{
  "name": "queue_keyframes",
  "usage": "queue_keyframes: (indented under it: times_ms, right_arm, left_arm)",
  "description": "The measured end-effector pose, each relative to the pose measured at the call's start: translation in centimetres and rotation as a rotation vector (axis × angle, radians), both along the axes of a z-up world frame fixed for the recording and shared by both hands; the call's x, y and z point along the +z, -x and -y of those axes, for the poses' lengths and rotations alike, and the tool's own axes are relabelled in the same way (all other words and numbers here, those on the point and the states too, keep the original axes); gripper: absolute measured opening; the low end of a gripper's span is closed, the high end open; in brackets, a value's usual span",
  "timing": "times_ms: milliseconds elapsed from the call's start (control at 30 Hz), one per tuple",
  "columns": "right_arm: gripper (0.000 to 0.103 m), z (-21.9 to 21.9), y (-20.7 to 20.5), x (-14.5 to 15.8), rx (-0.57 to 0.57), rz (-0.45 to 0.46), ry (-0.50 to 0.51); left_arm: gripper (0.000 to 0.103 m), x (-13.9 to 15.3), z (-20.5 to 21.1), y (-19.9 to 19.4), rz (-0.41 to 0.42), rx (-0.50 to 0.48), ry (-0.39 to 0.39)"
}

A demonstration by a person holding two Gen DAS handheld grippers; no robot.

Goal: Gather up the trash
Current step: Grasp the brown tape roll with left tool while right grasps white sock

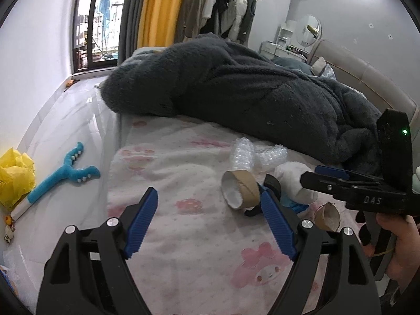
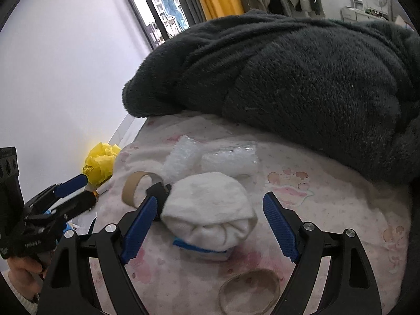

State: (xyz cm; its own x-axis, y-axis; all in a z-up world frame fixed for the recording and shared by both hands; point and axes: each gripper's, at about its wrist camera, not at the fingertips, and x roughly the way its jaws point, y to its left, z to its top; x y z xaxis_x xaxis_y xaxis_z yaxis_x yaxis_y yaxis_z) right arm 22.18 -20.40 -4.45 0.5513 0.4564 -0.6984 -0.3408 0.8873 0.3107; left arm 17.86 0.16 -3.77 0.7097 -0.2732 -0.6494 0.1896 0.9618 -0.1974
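Both grippers hang over the foot end of the bed [image 1: 183,236], pink-print sheet, w/ fingers spread wide & nothing held.

Left gripper [image 1: 210,225]: open wide, only bare sheet betw. its fingers. The cardboard tape core [image 1: 240,193] lies on its side just past the right fingertip, touching or nearly so; can't tell which. A second, smaller cardboard ring [image 1: 328,216] sits nearer the bed's right side, partly behind the left gripper's own frame.

Right gripper [image 2: 210,210]: open wide, the white wadded bundle [image 2: 210,215] lies betw. the fingers, pads not pressing it. A blue-edged scrap [image 2: 202,249] pokes out from under the bundle. A flattened cardboard ring [image 2: 249,291] lies on the sheet near the camera, below the bundle.

Further up the bed: two bubble-wrap pieces [image 2: 228,160] side by side, just beyond the bundle. Right behind them the big dark fleece blanket [image 2: 288,78] is heaped across the bed & blocks everything past the trash.

Floor, off the bed's left edge: yellow plastic bag [image 1: 15,178] by the wall, blue plush toy [image 1: 63,173] betw. bag & bed. Clothes rack [image 1: 223,5] & curtains at the far wall.
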Motion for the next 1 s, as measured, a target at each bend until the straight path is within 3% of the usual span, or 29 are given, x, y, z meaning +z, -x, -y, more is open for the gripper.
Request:
queue_keyframes:
  times_ms: [267, 333, 567, 633, 1000]
  right_arm:
    - [0.084, 0.5, -1.0, -1.1, 0.030, -0.032, -0.036]
    - [0.074, 0.4, -1.0, -0.9, 0.046, -0.032, -0.042]
    - [0.055, -0.4, -1.1, -0.4, 0.096, -0.041, -0.014]
    - [0.047, -0.2, -1.1, -0.3, 0.101, -0.044, -0.023]
    - [0.040, 2.8, -1.1, 0.5, 0.065, -0.028, -0.069]
  left_arm:
    - [0.083, -0.9, 1.9, -1.3, -0.031, -0.025, -0.007]
    - [0.083, -1.0, 2.3, -1.6, -0.034, -0.027, -0.004]
    - [0.077, -2.2, 3.2, -3.1, -0.078, -0.018, 0.026]
    - [0.071, -2.4, 3.4, -3.3, -0.085, -0.015, 0.016]
    - [0.059, -2.3, 3.7, -3.6, -0.082, 0.043, 0.009]
